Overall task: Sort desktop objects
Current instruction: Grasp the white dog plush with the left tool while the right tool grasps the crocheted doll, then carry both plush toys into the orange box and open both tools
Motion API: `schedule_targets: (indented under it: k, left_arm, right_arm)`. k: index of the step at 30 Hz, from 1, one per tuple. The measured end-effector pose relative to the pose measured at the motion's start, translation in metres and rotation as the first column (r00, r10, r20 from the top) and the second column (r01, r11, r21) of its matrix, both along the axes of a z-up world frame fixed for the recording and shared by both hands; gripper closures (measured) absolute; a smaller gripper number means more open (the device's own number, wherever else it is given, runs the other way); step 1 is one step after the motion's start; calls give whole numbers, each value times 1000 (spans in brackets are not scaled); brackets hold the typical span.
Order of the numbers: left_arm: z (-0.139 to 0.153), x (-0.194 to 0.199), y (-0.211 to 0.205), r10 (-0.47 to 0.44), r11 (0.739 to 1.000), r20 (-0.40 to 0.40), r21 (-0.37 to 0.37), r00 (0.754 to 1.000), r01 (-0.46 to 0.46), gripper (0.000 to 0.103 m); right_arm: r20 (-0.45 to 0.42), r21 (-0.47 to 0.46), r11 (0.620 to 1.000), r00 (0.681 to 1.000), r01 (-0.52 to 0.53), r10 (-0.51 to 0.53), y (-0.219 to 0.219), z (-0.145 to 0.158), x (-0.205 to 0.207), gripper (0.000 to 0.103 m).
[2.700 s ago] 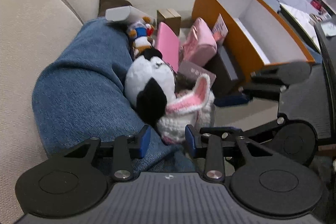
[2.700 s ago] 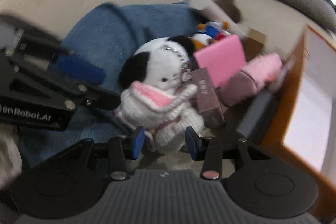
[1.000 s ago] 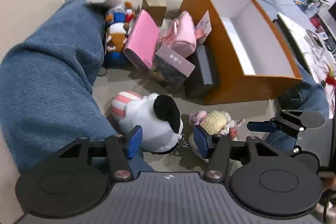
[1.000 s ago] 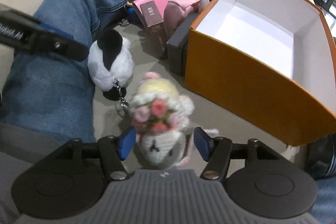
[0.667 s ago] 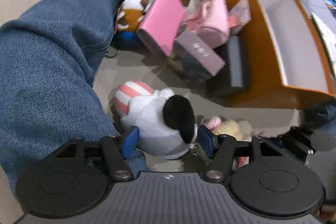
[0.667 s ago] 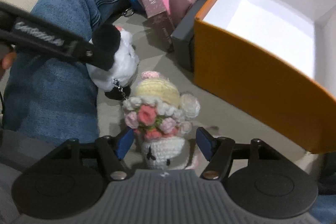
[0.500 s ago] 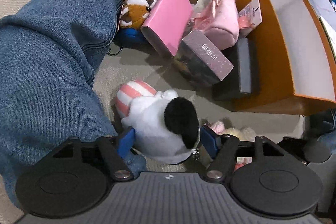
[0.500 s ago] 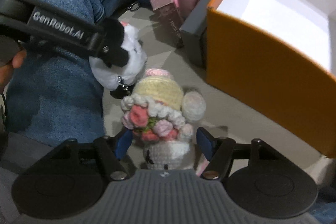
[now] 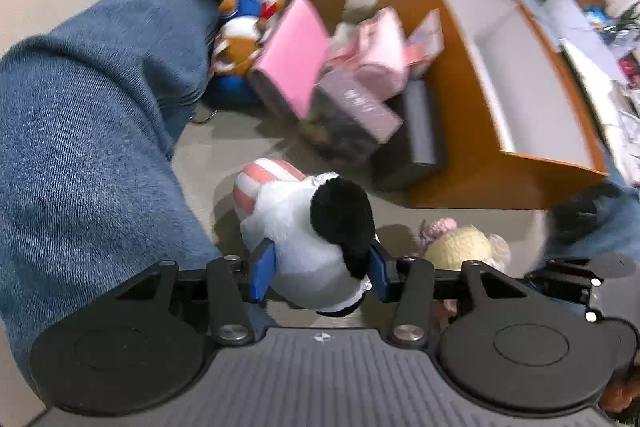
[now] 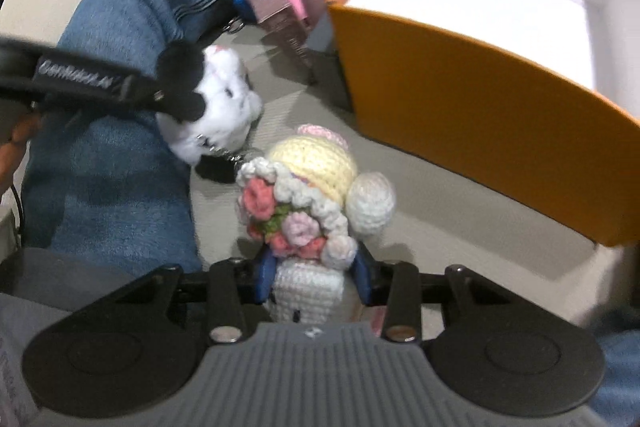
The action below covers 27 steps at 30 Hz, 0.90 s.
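Note:
My left gripper (image 9: 320, 273) is shut on a white plush dog (image 9: 304, 227) with black ears and a pink striped hat; the dog also shows in the right wrist view (image 10: 218, 107). My right gripper (image 10: 314, 273) is shut on a crocheted doll (image 10: 308, 199) with a yellow hat and pink flowers; it also shows in the left wrist view (image 9: 456, 247). A keychain (image 10: 224, 151) hangs from the dog beside the doll. An open orange box (image 9: 500, 99) with a white inside stands to the right (image 10: 472, 75).
A leg in blue jeans (image 9: 88, 131) lies on the left of the beige sofa (image 9: 224, 147). Behind are a pink box (image 9: 292, 63), a mauve box (image 9: 356, 107), a pink pouch (image 9: 380, 55), a dark grey box (image 9: 420, 131) and a duck plush (image 9: 244, 23).
Both grippers have closed: the left onto the white dog, the right onto the crocheted doll. Both views have shifted slightly and are blurred by motion.

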<state>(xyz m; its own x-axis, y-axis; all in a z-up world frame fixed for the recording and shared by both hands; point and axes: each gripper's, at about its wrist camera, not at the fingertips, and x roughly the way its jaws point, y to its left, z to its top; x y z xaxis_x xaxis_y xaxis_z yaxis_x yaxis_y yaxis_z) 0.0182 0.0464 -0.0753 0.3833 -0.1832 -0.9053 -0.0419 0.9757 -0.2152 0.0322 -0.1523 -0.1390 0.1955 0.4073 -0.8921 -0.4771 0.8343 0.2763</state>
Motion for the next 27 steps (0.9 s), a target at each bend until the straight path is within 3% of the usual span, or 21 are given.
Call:
schedule_targets:
  k: [6,10,14,19,23,27]
  left_arm:
    - [27,-16,-9,-58,996,104,-66,993,65,48]
    - [53,-30,-12,-104,991,201,-62,974,119,48]
    - [83,-32,-19,-158,983,300,-47,941,180,48]
    - [111,-19,-34,-215,959,399,-85,892,269,48]
    - [119,7,-56,-262,934,463,-99,846,344,48]
    - [114,38,-78,-311,906,477,-113,822,408,48]
  right_arm:
    - [37,31,997,996,76,-77,-12,21,-4,62]
    - [81,80,991,990,109,-115,-27,45,-20,62]
    - [142,149,981,979,125,-146,-43,85,-26,62]
    - [236,189,968,949,167,-210,-56,125,-20,62]
    - [269,212,953,925,215,-269,-76,145,-7,62]
    - [270,230,929,898,290,-347,-98,152,17,62]
